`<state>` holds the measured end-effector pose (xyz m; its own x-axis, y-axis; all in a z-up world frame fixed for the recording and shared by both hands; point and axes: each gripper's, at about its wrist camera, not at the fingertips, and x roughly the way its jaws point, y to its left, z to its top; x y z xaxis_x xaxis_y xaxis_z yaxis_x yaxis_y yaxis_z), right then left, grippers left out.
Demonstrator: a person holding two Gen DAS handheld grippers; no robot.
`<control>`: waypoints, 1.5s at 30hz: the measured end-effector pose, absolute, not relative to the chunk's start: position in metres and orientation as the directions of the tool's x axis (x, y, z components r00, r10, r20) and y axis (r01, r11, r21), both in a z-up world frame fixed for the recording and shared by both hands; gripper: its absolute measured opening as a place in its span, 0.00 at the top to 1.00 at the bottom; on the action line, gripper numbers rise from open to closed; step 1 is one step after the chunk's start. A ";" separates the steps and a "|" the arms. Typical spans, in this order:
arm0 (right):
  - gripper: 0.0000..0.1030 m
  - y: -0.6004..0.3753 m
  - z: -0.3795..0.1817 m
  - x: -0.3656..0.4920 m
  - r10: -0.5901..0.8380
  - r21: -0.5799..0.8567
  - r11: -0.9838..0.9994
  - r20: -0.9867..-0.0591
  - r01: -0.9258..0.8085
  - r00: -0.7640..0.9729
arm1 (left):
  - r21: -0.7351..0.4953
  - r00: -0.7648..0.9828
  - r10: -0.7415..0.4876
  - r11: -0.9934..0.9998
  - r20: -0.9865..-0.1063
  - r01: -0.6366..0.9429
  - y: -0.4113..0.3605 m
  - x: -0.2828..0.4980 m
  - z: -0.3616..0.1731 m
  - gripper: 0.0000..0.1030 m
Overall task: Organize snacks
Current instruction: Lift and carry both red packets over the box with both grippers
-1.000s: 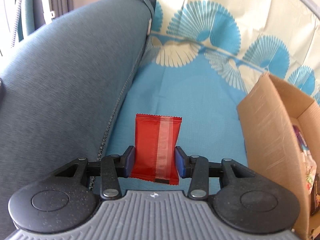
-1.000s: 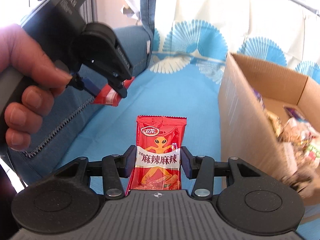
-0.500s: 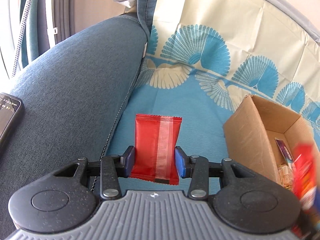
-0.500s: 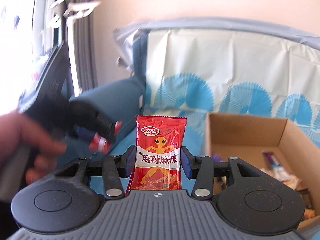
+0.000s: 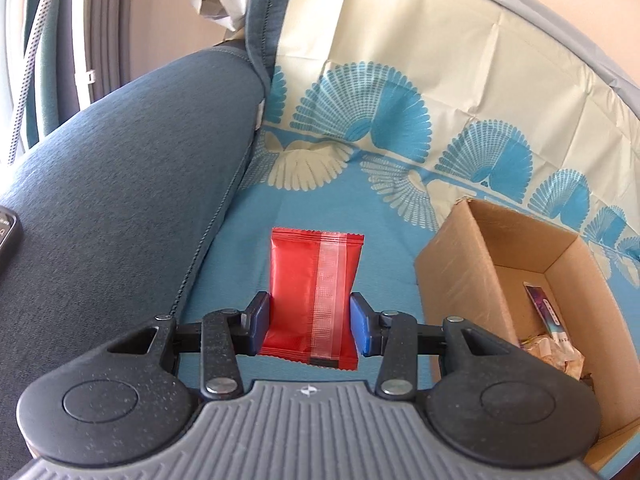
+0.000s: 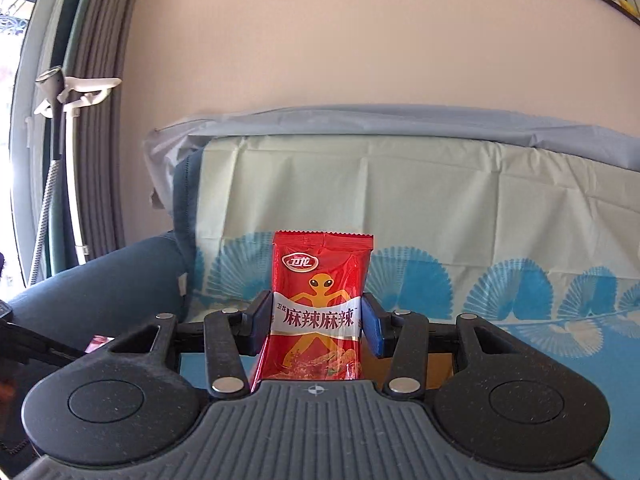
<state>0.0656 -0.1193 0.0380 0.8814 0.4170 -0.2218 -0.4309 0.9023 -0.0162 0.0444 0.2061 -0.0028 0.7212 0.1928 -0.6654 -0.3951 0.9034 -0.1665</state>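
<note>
Snacks are riding in both tools: the left tool (image 5: 311, 318) is pinching a red packet (image 5: 314, 300) seam-side up, the right tool (image 6: 316, 322) is clamping an alien-print packet (image 6: 320, 312), likely bound for the cardboard box (image 5: 460, 280) beside them on the sofa.

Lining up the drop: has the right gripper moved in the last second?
Yes. The right gripper, shut on the red snack packet, has risen and tilted up: the cardboard box has sunk below its fingers.

Phone (image 5: 6, 236) cut by left edge; box (image 5: 460, 280) contents partly hidden.
</note>
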 end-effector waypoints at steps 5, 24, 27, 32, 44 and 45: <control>0.53 -0.137 0.024 0.077 0.365 0.035 0.929 -0.259 -0.369 0.894 | -0.174 0.750 0.177 0.915 -0.637 -0.364 0.188 0.050 0.001 0.55; 0.53 -0.165 0.020 0.075 0.292 -0.056 0.948 -0.239 -0.313 0.926 | -0.044 0.920 -0.026 0.999 -0.391 0.010 0.044 0.077 0.025 0.54; 0.53 -0.167 0.019 0.078 0.279 -0.062 0.951 -0.246 -0.302 0.928 | -0.018 0.919 -0.061 0.998 -0.389 0.059 0.026 0.082 0.021 0.54; 0.53 -0.167 0.016 0.084 0.264 -0.067 0.955 -0.258 -0.290 0.929 | -0.036 0.912 -0.098 0.995 -0.399 0.092 0.013 0.092 0.013 0.54; 0.53 -0.158 0.012 0.090 0.263 -0.093 0.950 -0.280 -0.299 0.923 | -0.117 0.892 -0.131 0.989 -0.433 0.088 0.012 0.114 0.004 0.54; 0.53 -0.157 0.012 0.090 0.262 -0.096 0.949 -0.282 -0.299 0.923 | -0.122 0.890 -0.131 0.989 -0.436 0.086 0.013 0.116 0.003 0.54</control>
<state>0.0903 -0.1567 0.0117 0.9228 0.2622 -0.2823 -0.2991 0.9494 -0.0959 0.1156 0.0128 0.0034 0.8904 -0.1312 -0.4358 0.0861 0.9888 -0.1218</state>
